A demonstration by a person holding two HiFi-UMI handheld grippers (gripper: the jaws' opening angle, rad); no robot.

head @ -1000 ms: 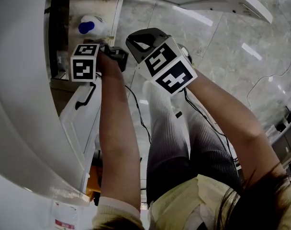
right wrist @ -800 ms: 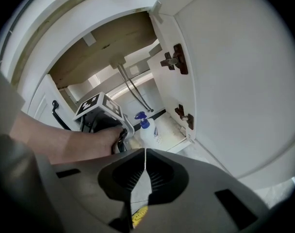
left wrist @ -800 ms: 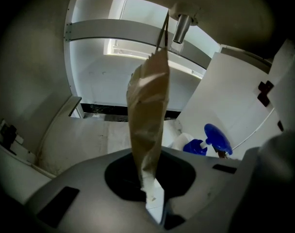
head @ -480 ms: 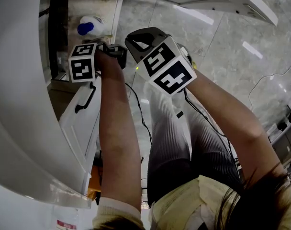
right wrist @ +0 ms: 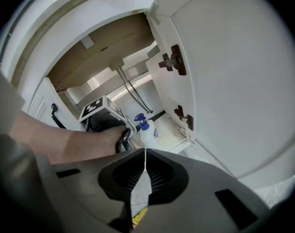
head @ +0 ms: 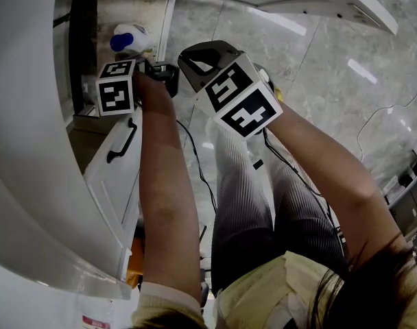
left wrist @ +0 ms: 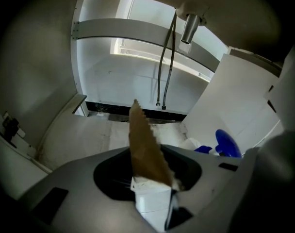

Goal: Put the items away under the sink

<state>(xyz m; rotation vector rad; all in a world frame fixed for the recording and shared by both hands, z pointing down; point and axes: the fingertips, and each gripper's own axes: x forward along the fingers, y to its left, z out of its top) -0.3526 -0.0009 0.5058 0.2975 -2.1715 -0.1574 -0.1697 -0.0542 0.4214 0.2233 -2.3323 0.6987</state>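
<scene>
Since a second ago the left gripper (left wrist: 146, 171) has edged slightly toward the left of the head view, and its jaws have just been opening. They now stand partly apart, with a brown packet (left wrist: 143, 142) still upright between them. The packet's zigzag edge points toward the top of the frame, and its white lower part (left wrist: 151, 202) sits low in the gap, leaning toward the right-hand jaw. No view shows whether the packet rests on anything below. It is inside the open cabinet under the sink, above the pale cabinet floor (left wrist: 84, 135). Two thin hoses (left wrist: 162, 67) hang down the back wall at upper centre. A white spray bottle (left wrist: 227, 142) with a blue top stands at the right of the left gripper view. In the right gripper view the same bottle sits just beyond the left hand (right wrist: 106, 137). The right gripper (right wrist: 145, 166) hangs outside the cabinet near the open door (right wrist: 235, 81), its jaws pressed together with only a thin seam and nothing seen between them. In the head view both forearms reach toward the upper left, over the marble floor (head: 318, 60).
</scene>
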